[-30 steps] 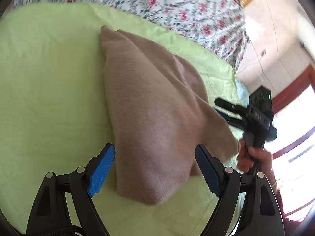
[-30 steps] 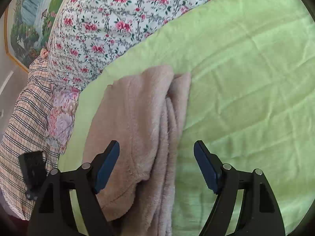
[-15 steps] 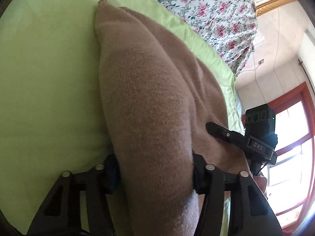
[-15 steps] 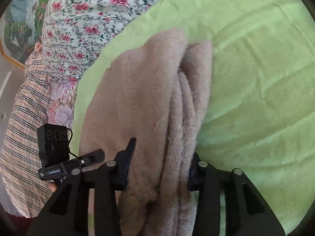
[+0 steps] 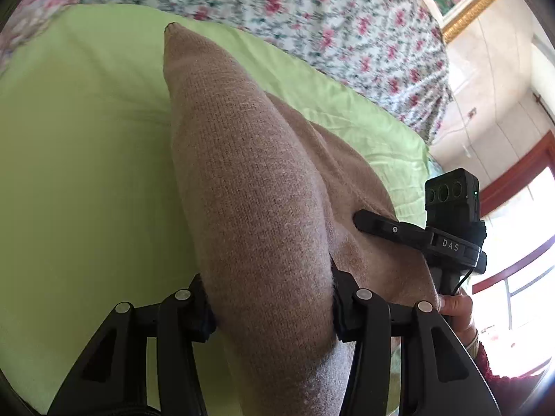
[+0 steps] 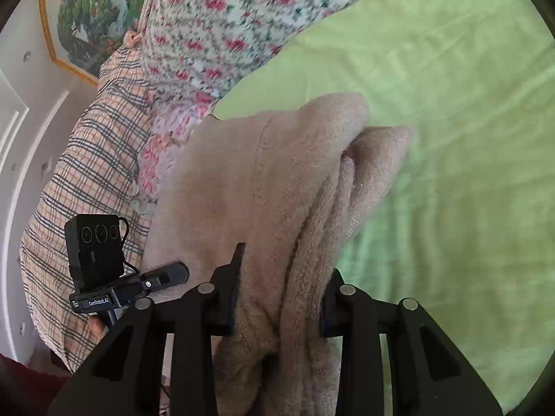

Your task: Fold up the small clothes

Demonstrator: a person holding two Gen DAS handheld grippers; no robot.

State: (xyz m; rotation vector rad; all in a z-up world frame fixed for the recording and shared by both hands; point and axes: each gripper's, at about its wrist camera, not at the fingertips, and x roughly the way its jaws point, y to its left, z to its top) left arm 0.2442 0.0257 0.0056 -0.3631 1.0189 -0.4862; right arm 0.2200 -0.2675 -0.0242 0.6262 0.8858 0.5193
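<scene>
Green sheet [image 6: 451,111], floral quilt [image 5: 312,17], framed painting [image 6: 86,17] behind.

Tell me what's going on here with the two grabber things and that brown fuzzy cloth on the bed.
A person is folding a small tan knit garment on a green sheet, holding a gripper in each hand. The left gripper is clamped on one bunched part of the garment, and the right gripper is clamped on another. Much of the fabric is raised off the sheet between them. A floral quilt and a plaid cloth lie at the edge of the sheet.
</scene>
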